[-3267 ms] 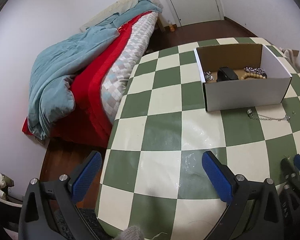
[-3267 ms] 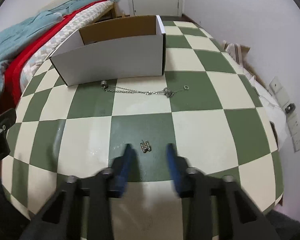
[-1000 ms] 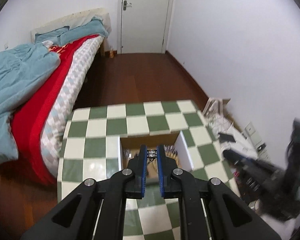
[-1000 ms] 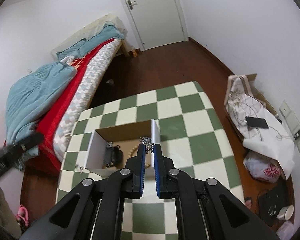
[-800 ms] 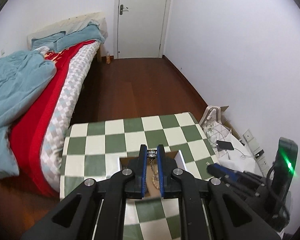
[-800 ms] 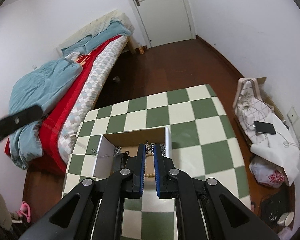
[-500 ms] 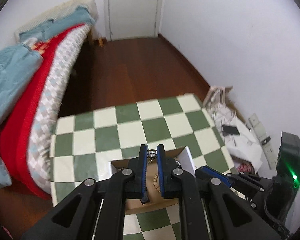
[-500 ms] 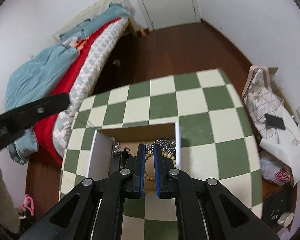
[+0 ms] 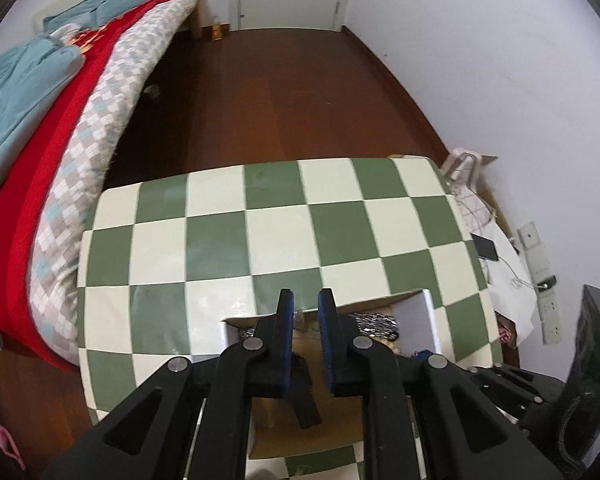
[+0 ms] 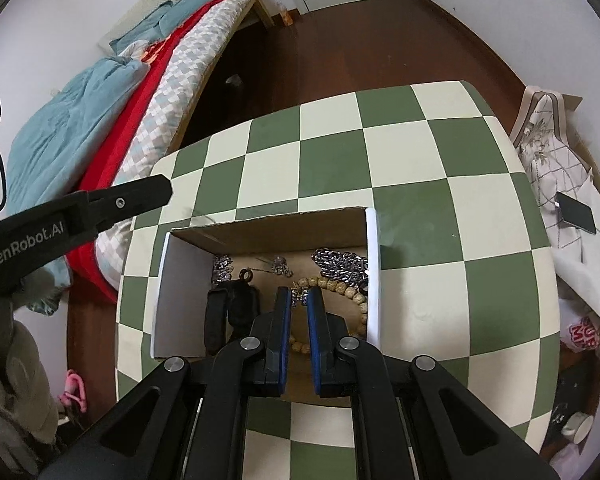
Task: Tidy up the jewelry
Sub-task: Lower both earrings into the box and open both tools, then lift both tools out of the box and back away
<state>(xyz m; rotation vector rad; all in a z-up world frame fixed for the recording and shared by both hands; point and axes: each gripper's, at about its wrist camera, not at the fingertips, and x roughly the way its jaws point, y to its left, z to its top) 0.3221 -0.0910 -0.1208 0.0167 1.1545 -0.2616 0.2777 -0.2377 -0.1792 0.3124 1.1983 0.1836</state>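
With the box (image 10: pixel 374 268) as landmark and reading from its left wall to its right: a black watch (image 10: pixel 232 308) lies along the left wall, small silver pieces (image 10: pixel 222 268) sit at the far left corner, a bead bracelet (image 10: pixel 340 286) curls across the middle, and a heavy silver chain (image 10: pixel 342 264) rests against the right wall. The left gripper (image 9: pixel 303 300) hangs over the box's far edge, its jaws slightly parted with nothing visible between them. The right gripper (image 10: pixel 299 298) is directly above the box's middle, pinching a small silver earring (image 10: pixel 300 295) at its tips, just over the beads. The earring is tiny, sparkly and sits crosswise in the jaws. Releasing it should drop it straight into the box, which stands on the checkered surface (image 10: pixel 420 152).
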